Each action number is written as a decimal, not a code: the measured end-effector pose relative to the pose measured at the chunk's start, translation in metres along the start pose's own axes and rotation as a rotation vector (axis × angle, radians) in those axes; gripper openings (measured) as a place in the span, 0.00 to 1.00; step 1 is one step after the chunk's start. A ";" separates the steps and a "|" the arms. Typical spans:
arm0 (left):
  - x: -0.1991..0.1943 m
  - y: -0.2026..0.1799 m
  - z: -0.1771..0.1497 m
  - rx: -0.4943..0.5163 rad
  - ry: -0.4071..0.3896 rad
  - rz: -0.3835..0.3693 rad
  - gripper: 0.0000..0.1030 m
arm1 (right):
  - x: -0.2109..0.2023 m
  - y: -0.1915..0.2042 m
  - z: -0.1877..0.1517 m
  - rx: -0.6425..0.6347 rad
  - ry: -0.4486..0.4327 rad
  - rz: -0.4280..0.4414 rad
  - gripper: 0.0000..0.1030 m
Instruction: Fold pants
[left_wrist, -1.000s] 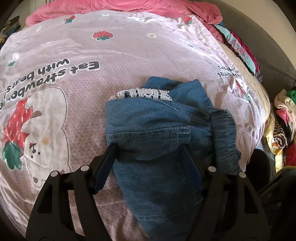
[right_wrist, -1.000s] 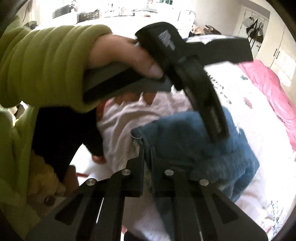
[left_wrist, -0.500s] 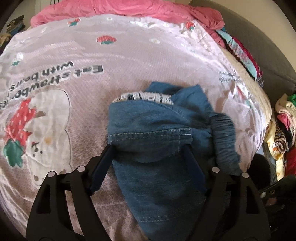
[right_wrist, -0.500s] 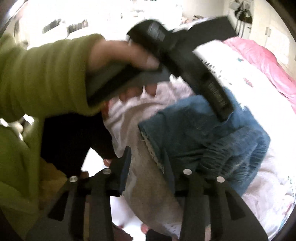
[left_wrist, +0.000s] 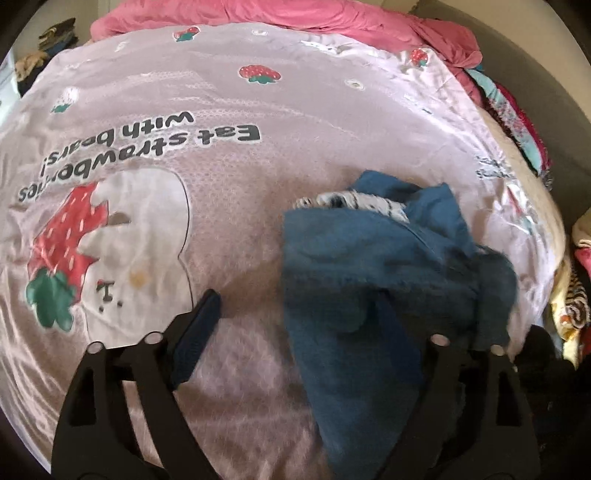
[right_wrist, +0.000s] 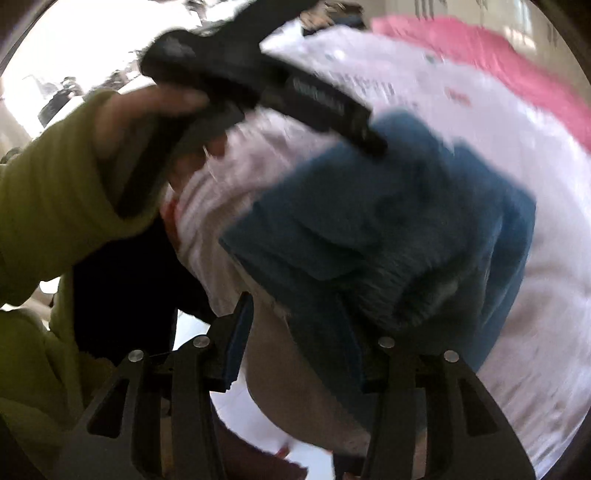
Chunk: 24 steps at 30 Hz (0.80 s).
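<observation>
**Both claws spreading over the folded denim**

The folded blue denim pants (left_wrist: 388, 288) lie on the pale pink strawberry-print bedspread (left_wrist: 229, 147). The left gripper (left_wrist: 295, 321) is wide and opening; the bundle's left edge sits between its fingers, unpressed, bare bedspread beyond its left finger. The right gripper (right_wrist: 299, 343) is opening too, denim's near edge between its fingers, free. Ahead of it a hand (right_wrist: 147, 122) holds the other tool.

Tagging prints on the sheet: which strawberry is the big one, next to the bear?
The strawberry at the left of the sheet, touching the white bear. It is far larger; the other strawberries are small, scattered near the pink blanket.
</observation>
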<state>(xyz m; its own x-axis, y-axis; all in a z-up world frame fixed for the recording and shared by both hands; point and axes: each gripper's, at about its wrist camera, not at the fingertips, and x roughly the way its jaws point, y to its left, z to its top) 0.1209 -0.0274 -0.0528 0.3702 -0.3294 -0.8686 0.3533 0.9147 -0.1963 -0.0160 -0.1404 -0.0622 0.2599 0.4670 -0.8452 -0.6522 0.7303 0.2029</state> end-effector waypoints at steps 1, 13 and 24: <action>0.003 0.000 0.003 0.002 -0.002 0.016 0.84 | -0.001 0.000 -0.003 0.015 -0.009 0.005 0.43; -0.006 0.009 0.003 -0.053 -0.045 -0.050 0.90 | -0.025 0.007 -0.003 0.033 -0.062 0.040 0.52; -0.071 -0.006 -0.021 -0.048 -0.153 -0.091 0.91 | -0.115 -0.039 -0.005 0.248 -0.306 -0.145 0.75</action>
<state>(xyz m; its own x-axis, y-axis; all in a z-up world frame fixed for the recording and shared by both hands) 0.0742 -0.0050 0.0002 0.4661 -0.4399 -0.7676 0.3513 0.8883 -0.2957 -0.0239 -0.2250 0.0242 0.5606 0.4493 -0.6956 -0.4116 0.8801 0.2368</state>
